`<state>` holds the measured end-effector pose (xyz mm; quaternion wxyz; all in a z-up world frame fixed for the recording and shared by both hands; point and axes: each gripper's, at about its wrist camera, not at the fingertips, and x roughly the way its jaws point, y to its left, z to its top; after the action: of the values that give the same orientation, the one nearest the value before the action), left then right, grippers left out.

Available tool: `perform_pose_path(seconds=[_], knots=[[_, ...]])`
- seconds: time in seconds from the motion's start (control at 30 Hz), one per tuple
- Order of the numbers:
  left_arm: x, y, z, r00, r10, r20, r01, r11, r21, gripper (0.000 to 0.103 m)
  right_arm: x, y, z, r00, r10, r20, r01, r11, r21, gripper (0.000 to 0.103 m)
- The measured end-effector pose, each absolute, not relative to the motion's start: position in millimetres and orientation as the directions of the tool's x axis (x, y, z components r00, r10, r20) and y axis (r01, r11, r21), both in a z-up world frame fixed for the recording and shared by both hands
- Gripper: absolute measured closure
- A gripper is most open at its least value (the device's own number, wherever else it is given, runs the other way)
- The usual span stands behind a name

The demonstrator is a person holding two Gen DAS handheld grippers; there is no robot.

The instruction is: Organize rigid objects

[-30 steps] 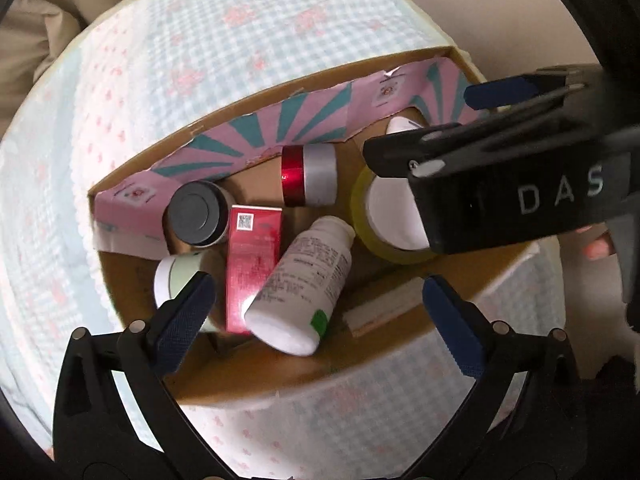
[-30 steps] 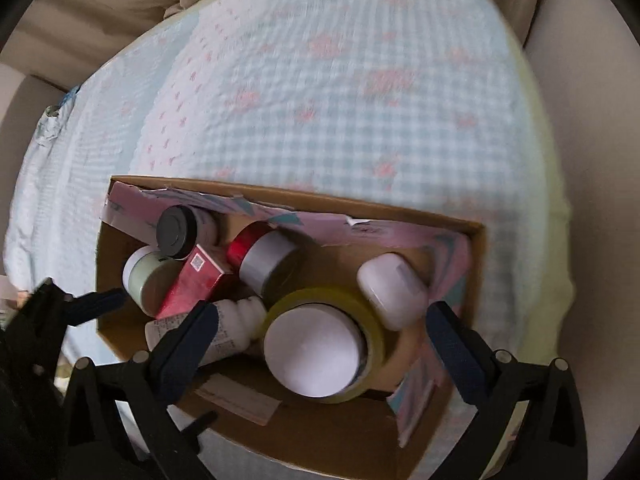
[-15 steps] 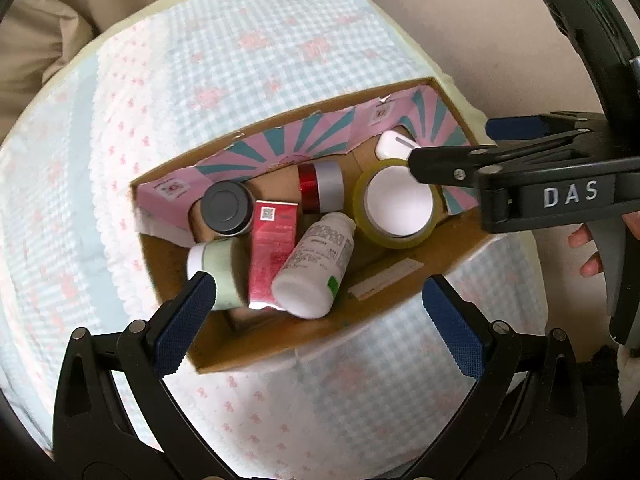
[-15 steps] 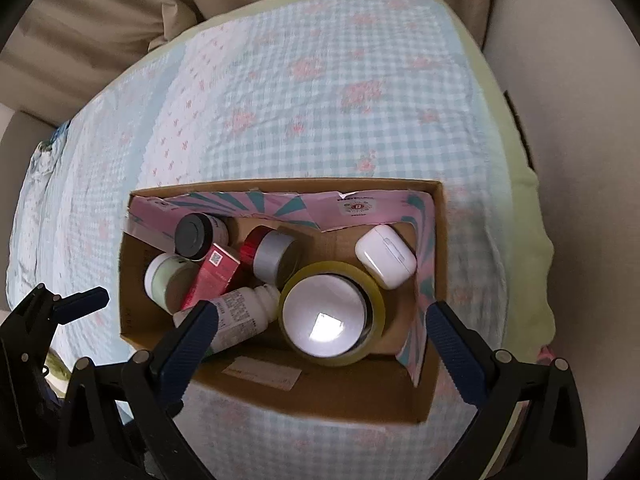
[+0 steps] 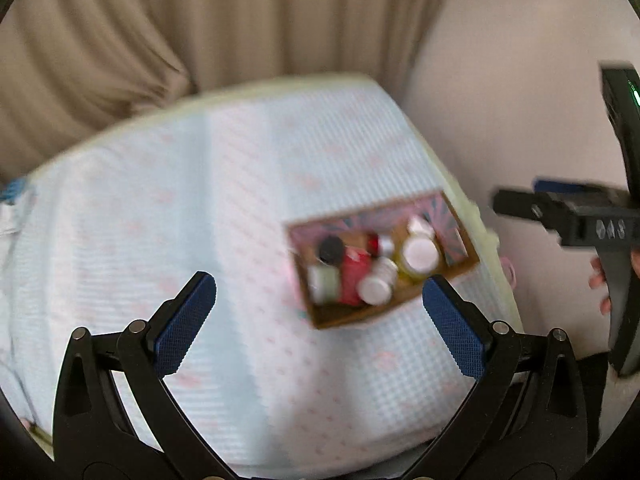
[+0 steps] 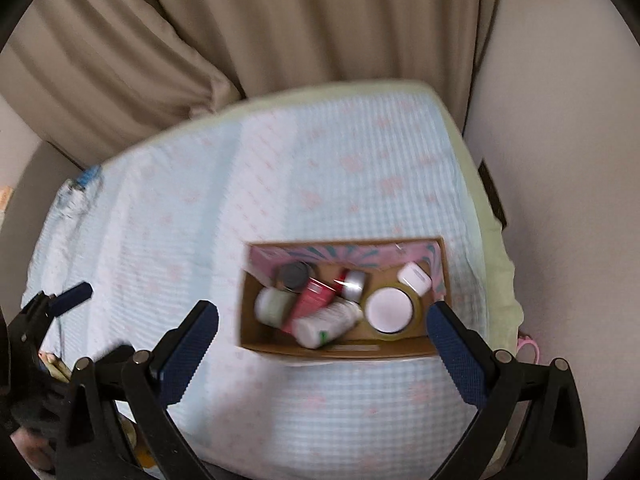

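A cardboard box (image 6: pixel 340 350) (image 5: pixel 340 316) with a pink-and-teal liner sits near the bed's right edge. Inside lie a white bottle (image 6: pixel 326 322), a red carton (image 6: pixel 310 300), a black-lidded jar (image 6: pixel 294 274), a pale green jar (image 6: pixel 272 304), a red-and-silver tube (image 6: pixel 352 282), a tape roll (image 6: pixel 392 310) and a white earbud case (image 6: pixel 414 276). My right gripper (image 6: pixel 320 338) hangs open high above the box, empty. My left gripper (image 5: pixel 316 320) is open too, empty, well above the bed. The right gripper's body (image 5: pixel 580 220) shows at the left wrist view's right edge.
The bed wears a pale blue checked sheet (image 6: pixel 280 184) with pink flowers. Beige curtains (image 6: pixel 240 28) hang behind it and a white wall (image 6: pixel 560 160) stands at the right. A person's fingers (image 5: pixel 598 280) hold the right gripper's handle. The left wrist view is blurred.
Both grippers have pulled up and back from the box, which now looks small. The curtains and wall have come into view. The box's contents have not moved.
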<state>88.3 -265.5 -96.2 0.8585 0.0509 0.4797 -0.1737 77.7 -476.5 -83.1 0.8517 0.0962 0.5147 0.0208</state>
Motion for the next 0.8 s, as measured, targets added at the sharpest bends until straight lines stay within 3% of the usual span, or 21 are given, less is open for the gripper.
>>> perform_pose_path(seconds=[0.33,0.5,0.8], knots=[[28,-156,15,0.737,-0.158,-0.657,0.183,0.983,-0.032,0.0,5,-375,26,0.693,0.078,-0.716,0.015,0.992,0.123,0.0],[0,-139,31,0.785,-0.141,-0.603,0.158,0.987,-0.025,0.0,-22,-352,40,0.752,0.026,-0.658,0.033,0.996,0.077,0.0],[-34,-123,42,0.821,-0.126,-0.557,0.13,0.991,-0.032,0.0,-38,-344,40,0.771,0.011,-0.637,0.036,0.997,0.062,0.0]])
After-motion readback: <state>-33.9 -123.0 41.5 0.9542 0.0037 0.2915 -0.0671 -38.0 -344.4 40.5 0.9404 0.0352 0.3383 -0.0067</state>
